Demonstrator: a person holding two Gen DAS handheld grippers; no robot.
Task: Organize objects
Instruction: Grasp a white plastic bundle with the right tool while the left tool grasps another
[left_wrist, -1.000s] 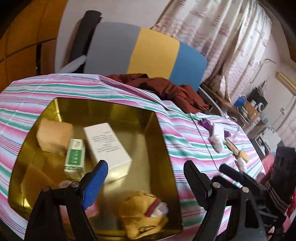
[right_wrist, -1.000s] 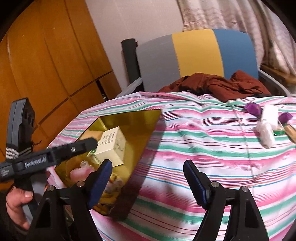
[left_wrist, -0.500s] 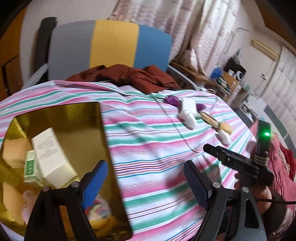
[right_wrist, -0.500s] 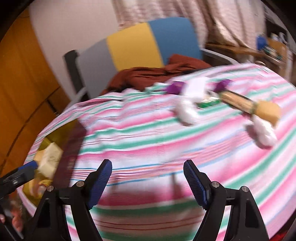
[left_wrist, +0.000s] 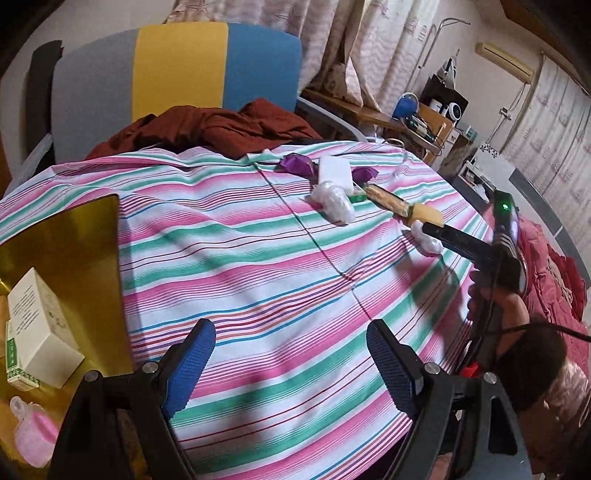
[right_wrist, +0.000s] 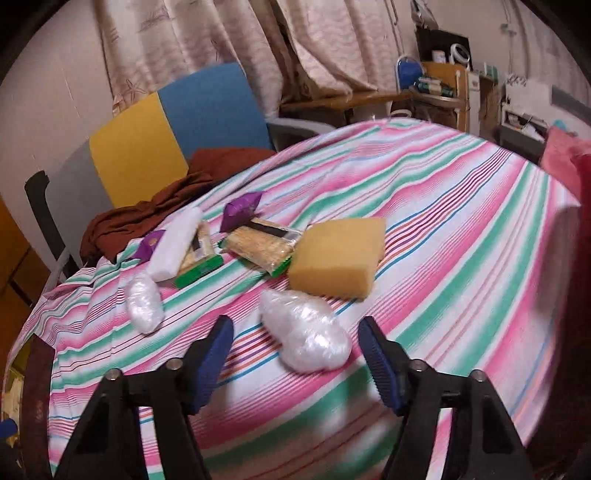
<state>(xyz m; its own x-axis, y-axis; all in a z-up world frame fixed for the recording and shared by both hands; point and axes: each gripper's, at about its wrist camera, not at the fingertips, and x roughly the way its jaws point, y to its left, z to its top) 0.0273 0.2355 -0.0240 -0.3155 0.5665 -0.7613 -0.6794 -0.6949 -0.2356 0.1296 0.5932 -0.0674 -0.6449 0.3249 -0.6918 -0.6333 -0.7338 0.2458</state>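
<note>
My right gripper is open and empty, with a clear plastic-wrapped bundle lying between its fingertips on the striped cloth. Just beyond lie a yellow sponge, a cracker packet, a second wrapped bundle, a white pack and purple wrappers. My left gripper is open and empty over bare cloth, beside the gold tin. The tin holds a white box and a pink item. The same pile shows far off in the left wrist view.
A grey, yellow and blue chair with a dark red garment stands behind the table. The other hand-held gripper reaches in from the right in the left wrist view. Shelves and clutter line the right wall.
Both grippers have swung right, away from the gold tin. The right gripper has closed in on the pile and now straddles a wrapped bundle. Both stay open.
</note>
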